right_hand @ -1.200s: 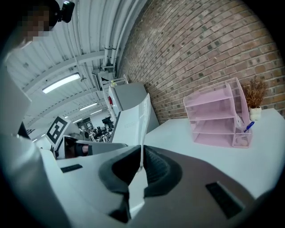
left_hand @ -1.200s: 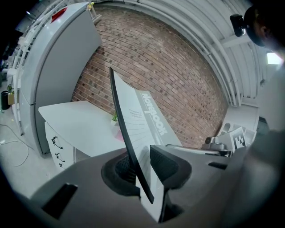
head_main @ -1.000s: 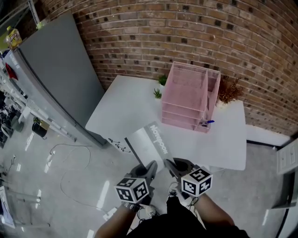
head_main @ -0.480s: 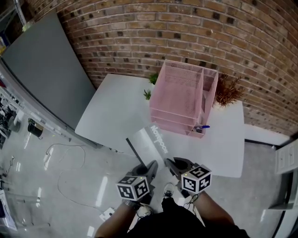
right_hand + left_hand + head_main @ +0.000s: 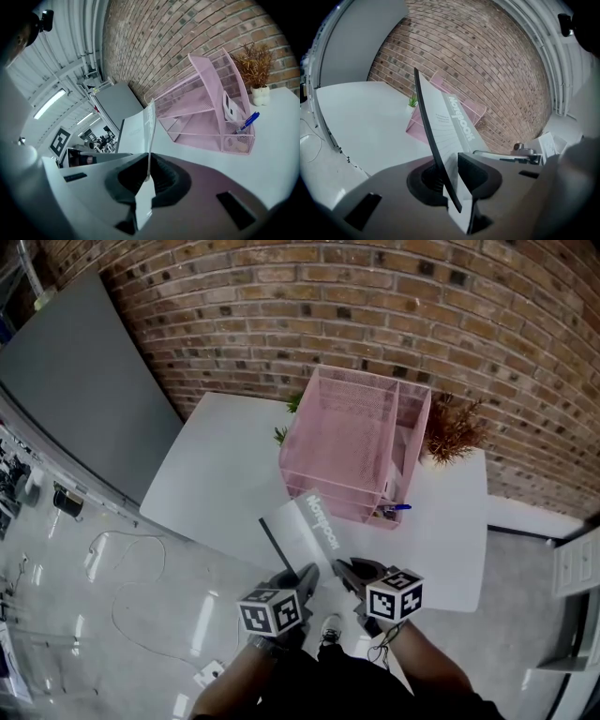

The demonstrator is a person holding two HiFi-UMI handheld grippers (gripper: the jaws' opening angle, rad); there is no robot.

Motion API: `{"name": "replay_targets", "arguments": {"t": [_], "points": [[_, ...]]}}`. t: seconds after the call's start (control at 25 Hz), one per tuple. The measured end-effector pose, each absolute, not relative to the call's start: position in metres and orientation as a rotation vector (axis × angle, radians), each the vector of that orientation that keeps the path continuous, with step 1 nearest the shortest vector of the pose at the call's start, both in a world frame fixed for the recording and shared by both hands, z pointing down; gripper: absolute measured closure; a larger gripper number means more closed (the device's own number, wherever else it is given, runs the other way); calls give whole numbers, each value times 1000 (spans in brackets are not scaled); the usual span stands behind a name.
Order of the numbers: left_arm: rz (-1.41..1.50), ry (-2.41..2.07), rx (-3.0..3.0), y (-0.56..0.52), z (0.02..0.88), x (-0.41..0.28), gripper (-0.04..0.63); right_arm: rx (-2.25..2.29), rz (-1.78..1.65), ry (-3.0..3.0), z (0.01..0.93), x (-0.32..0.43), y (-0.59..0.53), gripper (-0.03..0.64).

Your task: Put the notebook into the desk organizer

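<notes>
The notebook (image 5: 309,538) is held in the air in front of the pink desk organizer (image 5: 352,442), its far edge near the organizer's base. The left gripper (image 5: 303,579) and the right gripper (image 5: 349,572) each clamp its near edge, jaws closed on it. A blue pen (image 5: 396,508) sits in the organizer's front corner, and a dried plant (image 5: 453,427) stands beside the organizer on the white table (image 5: 216,474).
</notes>
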State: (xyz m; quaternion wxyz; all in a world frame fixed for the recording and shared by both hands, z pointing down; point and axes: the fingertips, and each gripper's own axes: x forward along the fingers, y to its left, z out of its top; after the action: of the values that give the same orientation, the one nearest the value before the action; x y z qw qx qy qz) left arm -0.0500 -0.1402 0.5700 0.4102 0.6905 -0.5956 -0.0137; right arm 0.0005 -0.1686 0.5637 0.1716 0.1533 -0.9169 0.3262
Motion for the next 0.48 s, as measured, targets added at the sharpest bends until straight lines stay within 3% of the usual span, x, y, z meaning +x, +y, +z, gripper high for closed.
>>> {"name": "replay_targets", "arguments": {"t": [0.48], "points": [[31, -1402, 1744, -166, 587, -36, 525, 515, 1096, -2535, 585, 17, -191, 603]]}}
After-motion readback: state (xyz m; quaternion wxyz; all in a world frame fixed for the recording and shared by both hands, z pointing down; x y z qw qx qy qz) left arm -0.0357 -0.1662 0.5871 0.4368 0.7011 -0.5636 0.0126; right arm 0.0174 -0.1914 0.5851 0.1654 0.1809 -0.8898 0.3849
